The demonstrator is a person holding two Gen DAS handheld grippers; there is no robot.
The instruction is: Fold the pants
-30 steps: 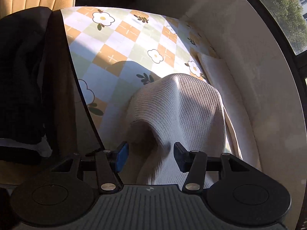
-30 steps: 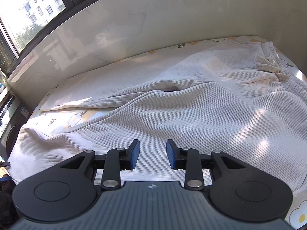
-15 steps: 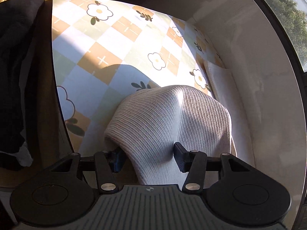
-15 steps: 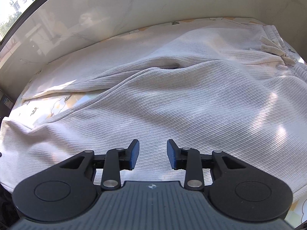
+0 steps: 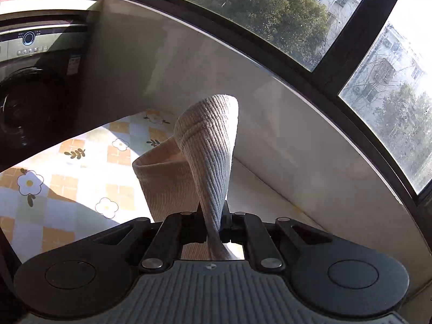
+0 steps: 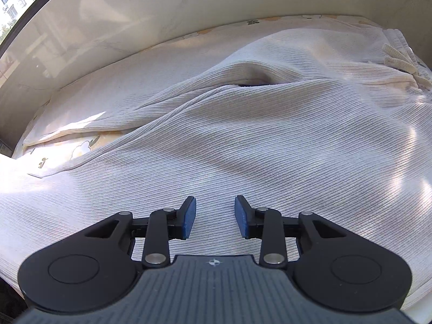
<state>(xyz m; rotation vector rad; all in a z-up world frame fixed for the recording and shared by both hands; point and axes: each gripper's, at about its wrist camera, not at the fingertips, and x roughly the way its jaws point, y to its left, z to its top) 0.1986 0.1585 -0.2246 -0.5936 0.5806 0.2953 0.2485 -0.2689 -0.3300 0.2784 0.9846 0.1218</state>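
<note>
Left hand-held gripper: mine, clenched on the ribbed cream pants; a cuff end sticks up ahead of the fingers, lifted off the tabletop.
Right hand-held gripper: mine, released, blue pads apart, hovering over the pants; contact with fabric, cannot tell.
Pants location: spread across the tabletop ahead of my right hand-held gripper, waistband with drawstring far ahead to its right, both legs running off ahead to its left.
Done so far: I judge very little; one leg end picked up, no completed fold visible. Legs lie apart in a V with a crease at the crotch.
Left to do: my guess, bring one leg over the other, then fold lengthwise toward the waistband, flatten wrinkles.
Left view only: lifted cuff, hem stitching, flower-check tablecloth below left of the gripper, washing machine far left, window above.
Right view only: full garment layout, waistband, wall behind. Lifted cuff is not visible here.
Risk: I judge the pinch is narrow, knit could slip.
</note>
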